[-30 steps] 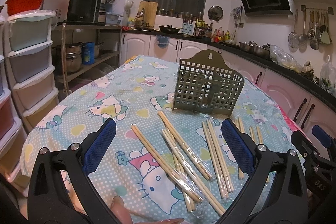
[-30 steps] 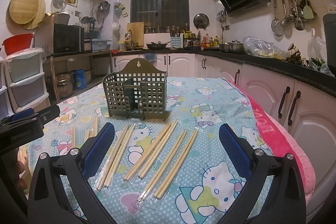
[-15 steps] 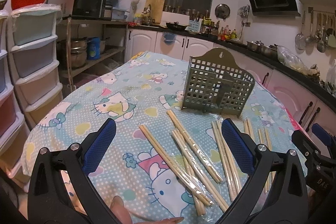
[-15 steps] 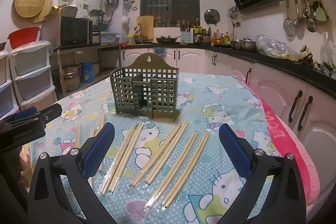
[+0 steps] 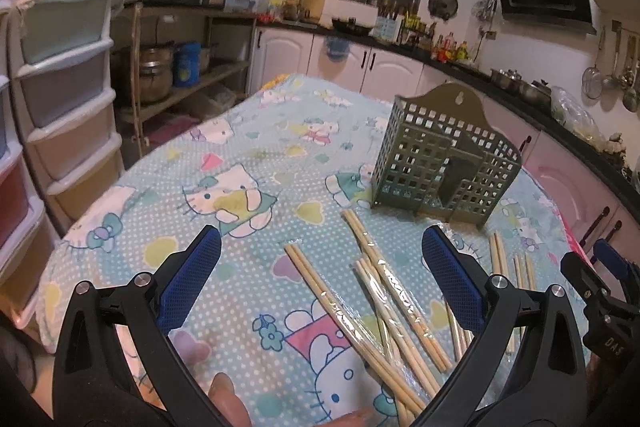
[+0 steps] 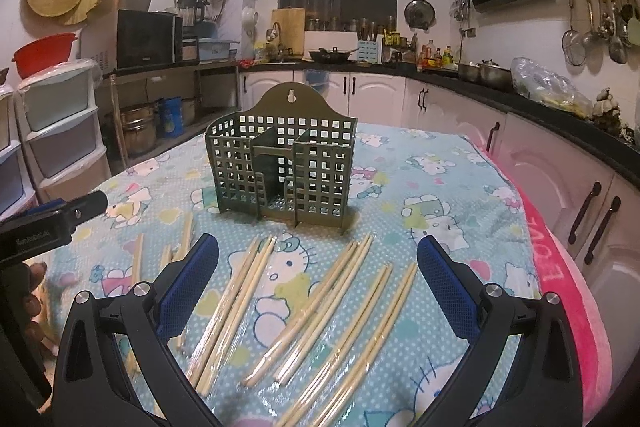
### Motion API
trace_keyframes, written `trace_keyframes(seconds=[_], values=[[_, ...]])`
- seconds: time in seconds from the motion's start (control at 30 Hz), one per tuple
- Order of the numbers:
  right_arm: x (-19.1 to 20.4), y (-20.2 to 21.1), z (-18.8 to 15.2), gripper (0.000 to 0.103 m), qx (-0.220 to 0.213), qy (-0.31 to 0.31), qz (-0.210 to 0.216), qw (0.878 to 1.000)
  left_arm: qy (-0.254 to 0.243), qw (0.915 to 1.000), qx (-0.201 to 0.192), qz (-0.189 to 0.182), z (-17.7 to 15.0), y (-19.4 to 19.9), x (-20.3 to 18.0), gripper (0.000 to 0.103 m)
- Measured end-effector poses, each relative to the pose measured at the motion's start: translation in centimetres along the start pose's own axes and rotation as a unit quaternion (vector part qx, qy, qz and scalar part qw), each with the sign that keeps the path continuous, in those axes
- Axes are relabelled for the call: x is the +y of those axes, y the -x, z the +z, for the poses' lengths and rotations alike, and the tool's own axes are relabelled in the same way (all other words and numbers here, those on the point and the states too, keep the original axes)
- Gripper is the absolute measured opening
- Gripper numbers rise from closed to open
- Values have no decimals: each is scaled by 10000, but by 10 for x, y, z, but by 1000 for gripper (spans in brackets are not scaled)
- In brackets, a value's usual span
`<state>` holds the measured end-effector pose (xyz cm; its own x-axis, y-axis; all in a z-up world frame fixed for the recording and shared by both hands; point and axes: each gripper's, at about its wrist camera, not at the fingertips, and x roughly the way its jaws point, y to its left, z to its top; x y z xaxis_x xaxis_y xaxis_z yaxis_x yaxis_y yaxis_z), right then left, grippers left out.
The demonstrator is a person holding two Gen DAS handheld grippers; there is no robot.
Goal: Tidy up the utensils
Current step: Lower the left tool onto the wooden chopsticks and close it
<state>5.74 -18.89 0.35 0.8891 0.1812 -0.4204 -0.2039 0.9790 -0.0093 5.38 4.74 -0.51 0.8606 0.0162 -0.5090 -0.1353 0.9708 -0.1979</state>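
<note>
Lying loose in front of the green lattice holder (image 6: 282,171), the plastic-wrapped chopsticks (image 6: 320,291) looked light, stiff and slippery, best pinched mid-length as a pair. Both the left gripper (image 5: 320,279) and right gripper (image 6: 318,283) hovered before the holder, jaws spread wide and empty.

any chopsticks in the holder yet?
No: in the right wrist view the green holder stands empty, and the chopsticks all lie on the tablecloth in front of it.
</note>
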Motion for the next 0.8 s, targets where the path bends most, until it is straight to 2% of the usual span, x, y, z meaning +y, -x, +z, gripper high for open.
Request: trace_keyframes(seconds=[0.33,0.43,0.57,0.67,0.8], values=[[-24,-35,15,97,352,-302,31,9989,18,9982,547,-246,15,-39,-7,92],[-37,-47,17,97,507,-426,-4,9978,25,9963,721,-464,21,-51,-12,92],[-51,-64,20,95,706,-493,-75,9963,-42,9952,849,-485,27,-65,-20,92],[-60,-79,20,90,919,-484,-89,9945,-47,9936,1019,-491,31,-78,-22,92],[-74,-104,18,74,1351,-560,18,9893,-3,9898,1260,-663,35,-95,-23,92]])
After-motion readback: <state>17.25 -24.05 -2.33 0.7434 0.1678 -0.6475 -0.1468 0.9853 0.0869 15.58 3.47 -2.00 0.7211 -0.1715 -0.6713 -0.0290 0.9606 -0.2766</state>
